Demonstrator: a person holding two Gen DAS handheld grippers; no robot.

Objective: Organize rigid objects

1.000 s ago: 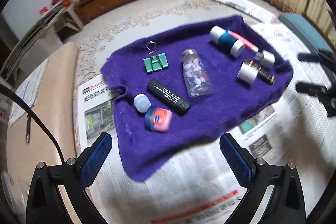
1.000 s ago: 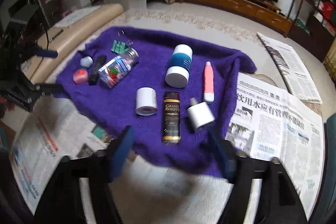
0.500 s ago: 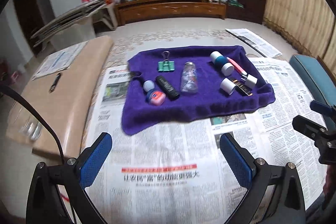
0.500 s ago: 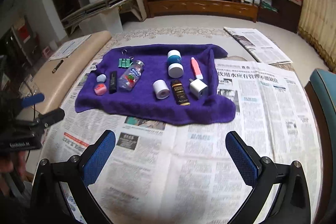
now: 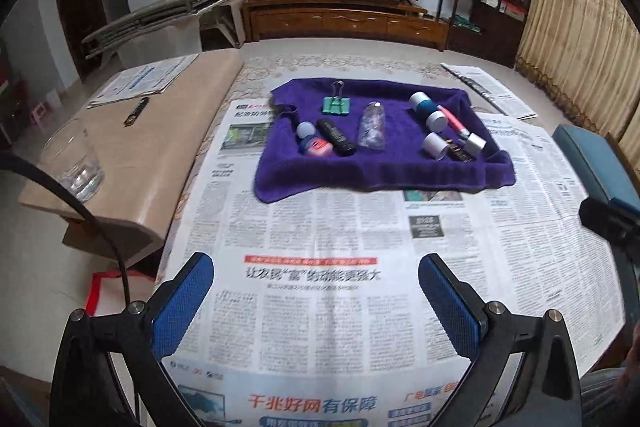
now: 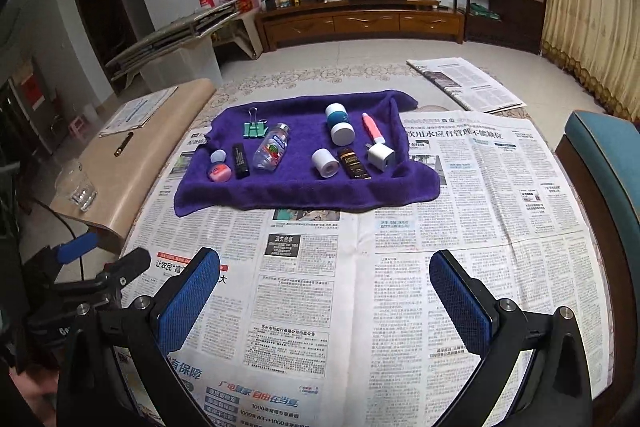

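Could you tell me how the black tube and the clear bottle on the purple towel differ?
The black tube is slim and opaque; the clear bottle is wider, see-through, with colourful contents and a metal cap. The tube lies nearer the towel's left edge. Both lie on their sides on the purple towel, untouched.

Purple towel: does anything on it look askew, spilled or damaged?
Nothing looks spilled or broken. The purple towel itself is rumpled, its right edge folded up, and the clear plastic bottle lies on its side, tilted off the line of the black rectangular tube beside it. Both claws are open and empty.
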